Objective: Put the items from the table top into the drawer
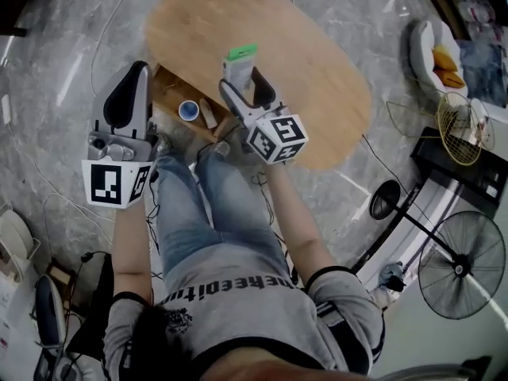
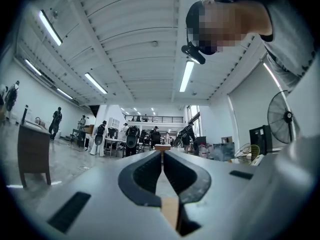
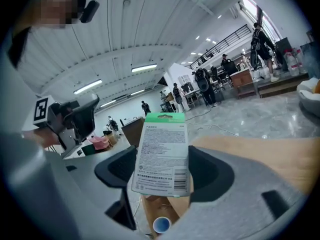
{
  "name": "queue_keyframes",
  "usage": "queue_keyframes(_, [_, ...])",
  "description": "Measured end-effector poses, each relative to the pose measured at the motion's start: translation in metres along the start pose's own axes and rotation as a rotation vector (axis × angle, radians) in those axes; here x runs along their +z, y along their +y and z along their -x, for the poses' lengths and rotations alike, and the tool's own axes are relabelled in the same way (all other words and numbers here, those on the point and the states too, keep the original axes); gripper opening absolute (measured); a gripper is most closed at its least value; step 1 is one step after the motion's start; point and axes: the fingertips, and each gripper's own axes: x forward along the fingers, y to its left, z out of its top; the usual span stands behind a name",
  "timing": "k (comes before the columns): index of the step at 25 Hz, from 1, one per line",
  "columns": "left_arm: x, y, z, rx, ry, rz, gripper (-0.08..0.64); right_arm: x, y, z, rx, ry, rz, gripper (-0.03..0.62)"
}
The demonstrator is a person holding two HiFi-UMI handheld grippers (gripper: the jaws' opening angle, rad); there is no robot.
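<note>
Pinching a green-topped card pack (image 3: 162,154) upright between the right gripper's (image 3: 162,173) jaws, above the wooden table's (image 1: 317,78) edge by the open drawer (image 1: 176,92) containing a blue-rimmed cup (image 1: 188,110). Holding the left gripper (image 2: 161,170) left of the drawer, jaws pressing together, empty.

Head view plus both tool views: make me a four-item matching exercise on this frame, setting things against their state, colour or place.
Things
1. left tool
2. right tool
3. card pack
4. blue-rimmed round thing

State, colour or place
A. lies in the open drawer
B. jaws together, nothing between them
C. green strip along its top
D. clamped on the card pack

Pairs: 1-B, 2-D, 3-C, 4-A.
</note>
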Motion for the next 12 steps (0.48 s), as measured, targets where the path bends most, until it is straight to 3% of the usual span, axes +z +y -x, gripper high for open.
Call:
queue_keyframes(5, [-0.006,0.032,0.027,0.008,-0.013,0.001,0.015,-0.038,0.034,-0.024,0.015,0.071,0.058,0.326])
queue_keyframes(12, [-0.020,0.067,0.058,-0.036,-0.006,-0.012,0.014,-0.091,0.078,-0.057,0.030,0.150,0.131,0.327])
